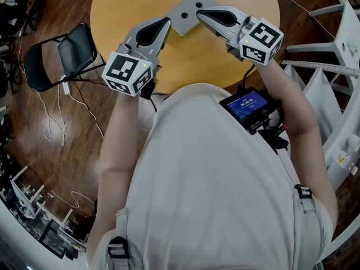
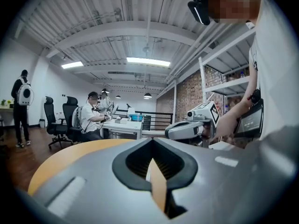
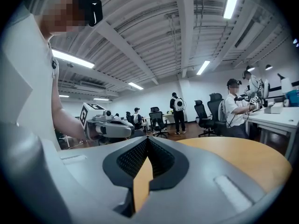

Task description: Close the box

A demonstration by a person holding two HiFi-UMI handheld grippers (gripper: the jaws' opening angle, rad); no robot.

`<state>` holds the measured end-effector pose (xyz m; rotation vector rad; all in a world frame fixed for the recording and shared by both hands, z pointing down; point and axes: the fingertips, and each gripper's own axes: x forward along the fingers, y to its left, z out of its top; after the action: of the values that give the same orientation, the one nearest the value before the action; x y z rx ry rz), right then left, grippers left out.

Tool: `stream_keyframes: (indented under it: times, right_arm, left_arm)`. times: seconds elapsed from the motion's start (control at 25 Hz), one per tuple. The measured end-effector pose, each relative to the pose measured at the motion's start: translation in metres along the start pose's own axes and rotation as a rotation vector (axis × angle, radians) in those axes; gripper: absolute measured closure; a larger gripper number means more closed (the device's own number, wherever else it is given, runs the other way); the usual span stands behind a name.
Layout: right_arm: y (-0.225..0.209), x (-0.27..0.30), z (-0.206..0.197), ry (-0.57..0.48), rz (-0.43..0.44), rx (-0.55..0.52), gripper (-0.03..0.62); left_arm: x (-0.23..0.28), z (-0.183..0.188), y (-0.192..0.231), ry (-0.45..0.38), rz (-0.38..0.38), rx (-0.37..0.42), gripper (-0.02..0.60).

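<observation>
A flat grey box (image 1: 185, 17) lies on the round wooden table (image 1: 124, 10), at its middle. My left gripper (image 1: 167, 21) points at the box's left edge, its tips right beside it, jaws shut with nothing held. From the other side my right gripper (image 1: 198, 13) reaches over the box's right corner, jaws together and holding nothing. In the left gripper view the left gripper (image 2: 154, 169) shows closed jaws with only a sliver of table colour between them. The right gripper view shows the right gripper (image 3: 142, 171) the same way. Neither gripper view shows the box.
A black folding chair (image 1: 62, 55) stands on the wooden floor left of the table, with white cables beside it. White shelving (image 1: 337, 55) rises at the right. A small screen device (image 1: 247, 106) hangs at my chest. People sit at desks (image 2: 119, 125) in the background.
</observation>
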<state>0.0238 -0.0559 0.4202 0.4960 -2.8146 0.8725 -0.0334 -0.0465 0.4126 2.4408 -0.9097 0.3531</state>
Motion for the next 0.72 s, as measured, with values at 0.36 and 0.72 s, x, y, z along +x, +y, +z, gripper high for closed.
stream_keyframes:
  times: [0.36,0.72]
  right_arm:
    - [0.0028,-0.0012,0.0043,-0.006,0.003,-0.026,0.597]
    - [0.0019,-0.0034,0.0021,-0.004,-0.01,-0.045,0.599]
  left_arm:
    - [0.0033,0.0025,0.0055,0.0,0.014,-0.017,0.581]
    - [0.0048,-0.0003,0.0043,0.004,0.013,-0.022,0.581]
